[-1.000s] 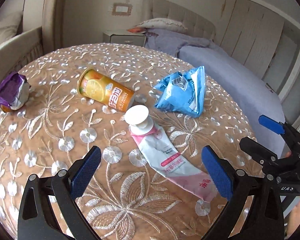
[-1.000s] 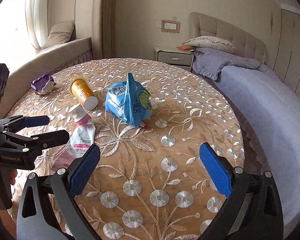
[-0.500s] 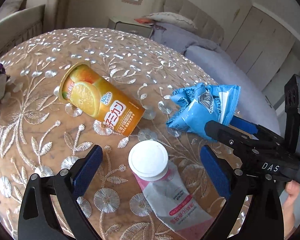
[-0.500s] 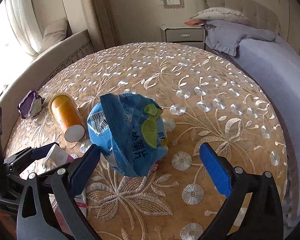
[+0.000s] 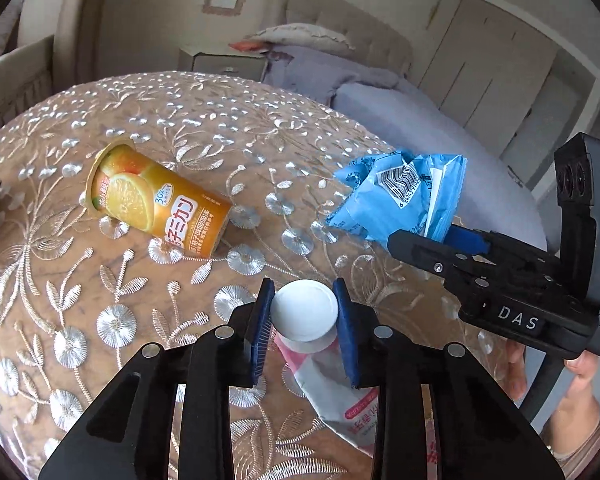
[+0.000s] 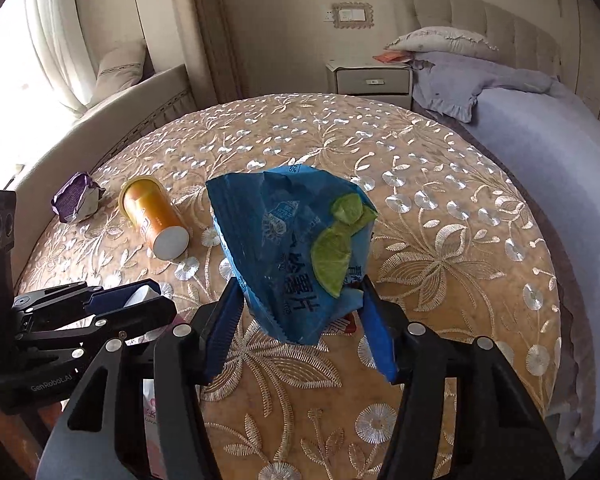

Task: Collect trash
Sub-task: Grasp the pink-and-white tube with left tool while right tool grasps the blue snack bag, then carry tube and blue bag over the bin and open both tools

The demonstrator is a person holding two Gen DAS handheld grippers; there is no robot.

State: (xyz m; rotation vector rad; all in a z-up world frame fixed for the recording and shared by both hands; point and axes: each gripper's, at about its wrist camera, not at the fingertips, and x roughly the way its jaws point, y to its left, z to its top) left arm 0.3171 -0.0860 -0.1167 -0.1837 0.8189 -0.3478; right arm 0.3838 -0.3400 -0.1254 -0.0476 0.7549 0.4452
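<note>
Two grabs going: left gripper (image 5: 304,316) clamping the soft tube's stiff white cap (image 5: 305,312); right gripper (image 6: 298,330) closing around the light, crinkly blue bag (image 6: 288,248), mid-table.

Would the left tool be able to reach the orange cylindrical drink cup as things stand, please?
Probably not yet: the left tool is shut on the white round cap of the pink tube. Otherwise the way looks free, the orange cylindrical drink cup lying unobstructed just beyond.

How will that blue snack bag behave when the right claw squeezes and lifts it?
The blue snack bag looks crumpled and thin, so it will probably crush rather than resist. It seems empty, likely very light. Its glossy film may slip between the closing pads of the right claw, which flank its lower end.
</note>
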